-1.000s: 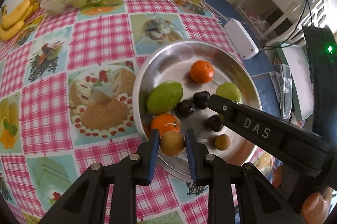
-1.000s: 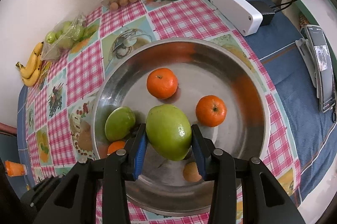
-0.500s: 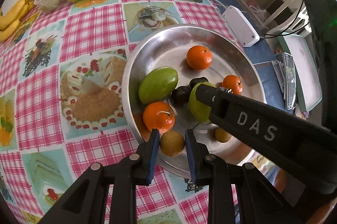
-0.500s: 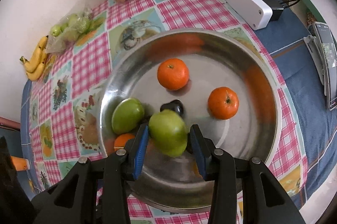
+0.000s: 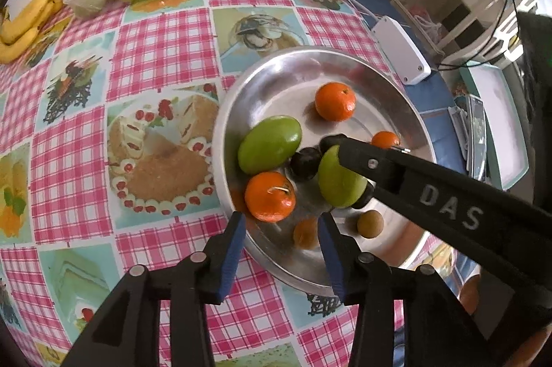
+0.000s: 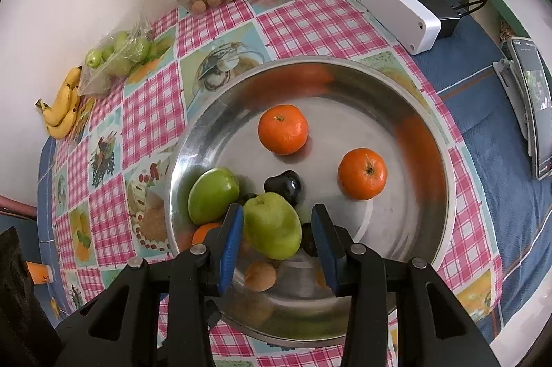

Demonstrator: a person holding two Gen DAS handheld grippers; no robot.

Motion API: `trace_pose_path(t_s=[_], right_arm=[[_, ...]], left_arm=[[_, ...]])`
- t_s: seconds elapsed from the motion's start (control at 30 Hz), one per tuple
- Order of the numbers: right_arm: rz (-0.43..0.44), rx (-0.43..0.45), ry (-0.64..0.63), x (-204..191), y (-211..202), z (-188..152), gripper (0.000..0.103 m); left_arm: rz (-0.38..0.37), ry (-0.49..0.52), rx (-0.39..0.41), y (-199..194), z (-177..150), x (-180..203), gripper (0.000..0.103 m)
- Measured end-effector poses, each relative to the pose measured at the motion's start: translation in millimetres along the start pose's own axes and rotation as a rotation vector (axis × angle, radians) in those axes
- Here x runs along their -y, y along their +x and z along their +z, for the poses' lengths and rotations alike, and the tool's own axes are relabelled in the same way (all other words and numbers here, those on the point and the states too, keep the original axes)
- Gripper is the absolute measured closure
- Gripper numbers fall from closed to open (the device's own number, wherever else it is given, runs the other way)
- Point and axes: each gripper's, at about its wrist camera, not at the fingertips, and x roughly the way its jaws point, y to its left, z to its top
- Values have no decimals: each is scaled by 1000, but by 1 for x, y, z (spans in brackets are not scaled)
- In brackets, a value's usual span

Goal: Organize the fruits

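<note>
Left gripper point(image 5: 281, 234) just opening, jaws apart over small brown fruit point(image 5: 305, 233), low centre. Right gripper point(image 6: 276, 230) apparently clamped on green fruit point(image 6: 272, 225). Risk: knocking dark fruit point(image 6: 283, 184) when releasing into crowded metal bowl point(image 6: 445, 194).

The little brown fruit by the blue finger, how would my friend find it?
Look in the steel bowl. At its near edge a brown fruit sits between the left gripper's open blue fingers, below an orange. Its twin lies outside them.

The right claw point(image 6: 277, 237) sits low over the steel bowl point(image 6: 427, 139), its blue pads astride a green fruit point(image 6: 272, 225). Two oranges point(image 6: 283, 129) lie further in, apart on the bare metal.
</note>
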Motion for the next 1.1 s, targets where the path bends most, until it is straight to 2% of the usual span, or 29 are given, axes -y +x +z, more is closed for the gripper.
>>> trace_pose_path(t_s=[0.17,0.37,0.53,0.7,0.77,0.9,0.93,0.97,1.03,1.1], right_arm=[[4,15,2,0,-4,2,60],[-3,5,-1,-1,-1,1,60],[-13,-4,-12,-4,2,0,60],[-29,-16,-28,-9,7,-1,57],[-37,-20,-33,-10,8,-1,52],[-53,-33,-45,-13,13,-1,50],[-61,-38,-51,-13,14,-1,47],[-69,-41,-55,-14,15,-2,39],[-82,-42,-66,-15,17,-2,29],[-89,-46,-75,-17,19,-3,27]], left_arm=[[16,-47,23,-6,4,-17,49],[84,-113,58,-12,9,-42,41],[153,-171,73,-15,9,-65,23],[200,-208,97,-18,8,-84,0],[213,-215,105,-19,7,-90,0],[254,-211,109,-17,6,-96,0],[260,-212,111,-16,5,-97,0],[263,-213,113,-18,4,-97,0],[265,-216,116,-15,7,-98,0],[264,-216,111,-15,6,-100,0]])
